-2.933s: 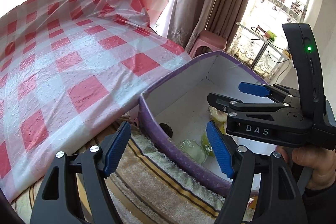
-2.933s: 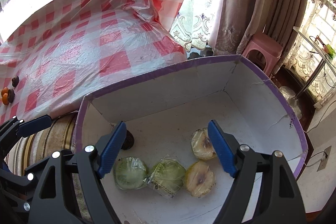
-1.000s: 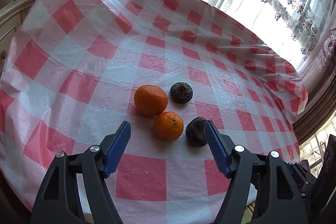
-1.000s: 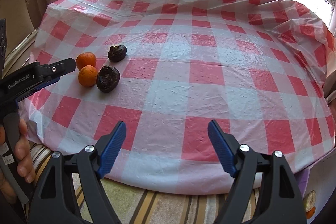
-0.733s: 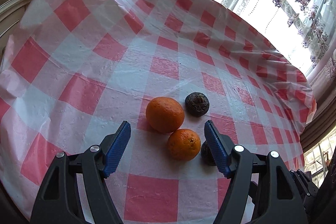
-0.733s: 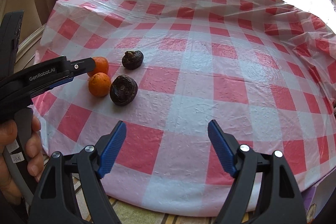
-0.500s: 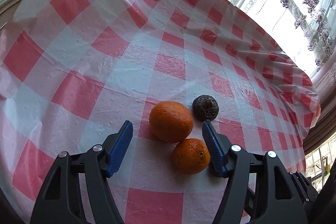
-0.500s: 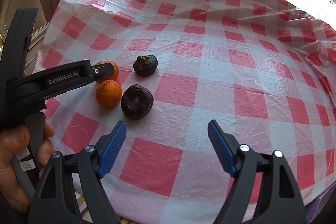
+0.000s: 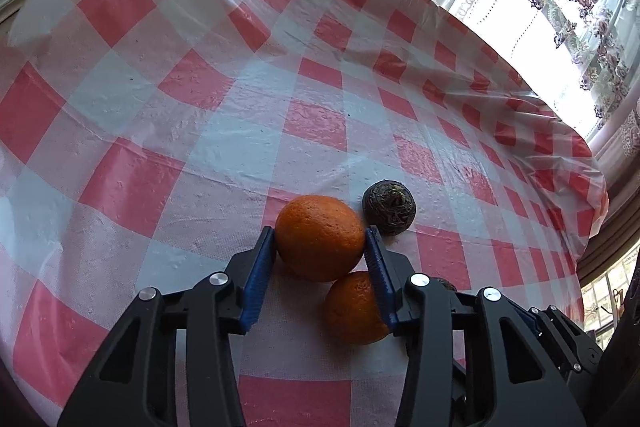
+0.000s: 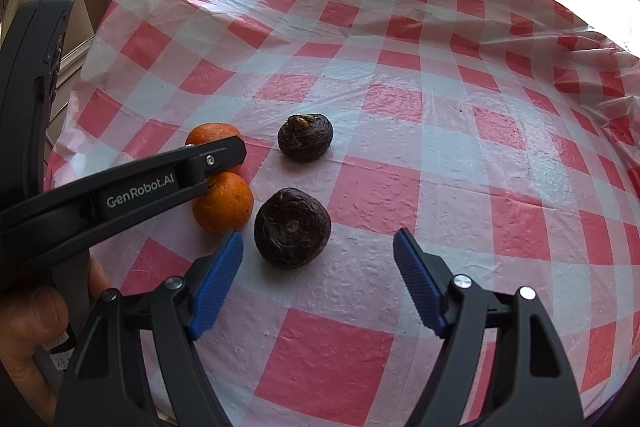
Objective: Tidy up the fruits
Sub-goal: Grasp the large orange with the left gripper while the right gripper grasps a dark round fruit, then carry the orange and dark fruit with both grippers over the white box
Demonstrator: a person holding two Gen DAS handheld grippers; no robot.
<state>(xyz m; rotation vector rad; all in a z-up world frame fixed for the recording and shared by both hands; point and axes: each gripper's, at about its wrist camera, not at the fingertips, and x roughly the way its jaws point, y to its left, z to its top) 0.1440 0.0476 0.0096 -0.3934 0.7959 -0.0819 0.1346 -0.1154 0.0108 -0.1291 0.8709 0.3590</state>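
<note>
Left wrist view: you are closing the left gripper (image 9: 320, 247) on the far orange (image 9: 319, 237).

Its blue pads (image 9: 262, 259) are touching both sides of that orange, which is sitting on the checked tablecloth (image 9: 200, 131) just beyond the near orange (image 9: 352, 307) and beside a dark wrinkled fruit (image 9: 389, 207). Your right gripper (image 10: 318, 255) is narrowing but standing wide, hovering just short of another dark fruit (image 10: 292, 227), holding nothing.

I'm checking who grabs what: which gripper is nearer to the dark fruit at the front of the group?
Right. The right gripper has the front dark fruit just ahead of its closing, still-empty jaws. The left gripper is beyond it, jaws closing on the larger orange.
</note>
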